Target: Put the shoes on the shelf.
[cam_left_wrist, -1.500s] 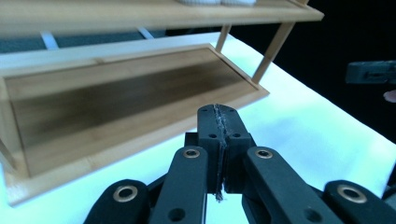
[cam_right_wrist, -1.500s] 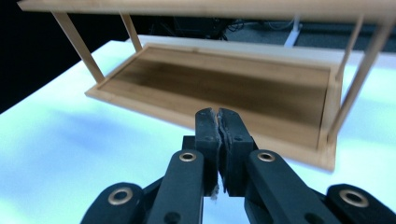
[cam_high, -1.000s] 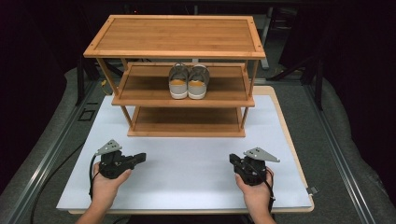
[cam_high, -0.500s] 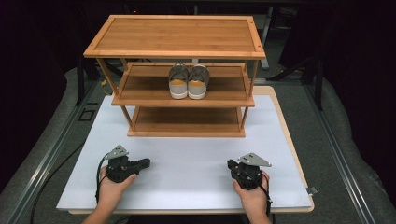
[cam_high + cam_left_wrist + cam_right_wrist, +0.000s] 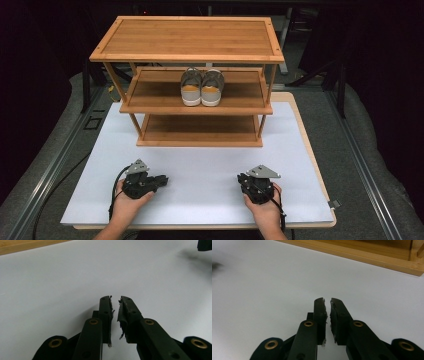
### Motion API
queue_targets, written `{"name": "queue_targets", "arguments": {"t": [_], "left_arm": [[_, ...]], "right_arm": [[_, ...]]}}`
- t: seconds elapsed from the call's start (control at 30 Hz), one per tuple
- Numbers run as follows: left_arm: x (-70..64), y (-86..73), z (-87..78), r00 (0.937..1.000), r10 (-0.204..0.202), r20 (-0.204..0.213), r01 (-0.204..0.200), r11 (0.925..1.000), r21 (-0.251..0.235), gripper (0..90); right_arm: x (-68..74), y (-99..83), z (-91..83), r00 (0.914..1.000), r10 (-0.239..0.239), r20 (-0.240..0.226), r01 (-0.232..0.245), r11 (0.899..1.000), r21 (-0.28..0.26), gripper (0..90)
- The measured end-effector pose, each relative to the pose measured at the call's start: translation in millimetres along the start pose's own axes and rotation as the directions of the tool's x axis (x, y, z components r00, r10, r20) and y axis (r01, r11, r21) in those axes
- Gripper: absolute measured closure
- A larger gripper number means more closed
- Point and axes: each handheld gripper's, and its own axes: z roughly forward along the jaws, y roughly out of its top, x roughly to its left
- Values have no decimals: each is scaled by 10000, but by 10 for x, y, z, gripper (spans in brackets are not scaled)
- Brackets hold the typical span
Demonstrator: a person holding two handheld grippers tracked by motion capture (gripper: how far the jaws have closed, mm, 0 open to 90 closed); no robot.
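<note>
Grippers sit low on the white mat [image 5: 200, 165], both near its front edge and well apart from each other. At the left of the high view, the left gripper [image 5: 161, 181] lies under the person's left hand [image 5: 127, 202], turned so its jaws point toward the middle of the mat. In the left gripper view its own two black jaws are all but together, a thin slit between the frayed pads [image 5: 110, 312], with nothing held and bare mat beneath. Behind the mat's middle stands a three-tier wooden shoe rack [image 5: 190, 55]; a pair of grey shoes [image 5: 202, 87] with pale soles rests on the middle shelf, heels toward the person, the two touching side by side. At the right, the right gripper [image 5: 245, 181] is held by the right hand [image 5: 264, 207], jaws nearly closed on nothing, the rack's bottom rail [image 5: 367, 257] ahead of them.
</note>
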Motion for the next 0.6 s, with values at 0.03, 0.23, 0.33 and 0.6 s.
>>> {"name": "queue_targets", "arguments": {"t": [0.03, 0.23, 0.33, 0.6], "left_arm": [[-7, -3, 11, 10000, 81, 17, -81, 10000, 40, 789], [-56, -3, 42, 9997, 222, 68, -223, 9997, 73, 784], [-79, -8, 54, 9997, 246, 86, -246, 9996, 103, 780], [-86, 5, 71, 9994, 273, 211, -276, 9995, 142, 760]], "right_arm": [[1, 0, 0, 10000, -8, -17, 8, 10000, 0, 825], [24, -5, 4, 9999, -76, -124, 76, 10000, 12, 814], [26, -7, 4, 9997, -127, -217, 126, 9999, -43, 812], [25, -23, 30, 9995, -226, -210, 228, 9997, 99, 815]]}}
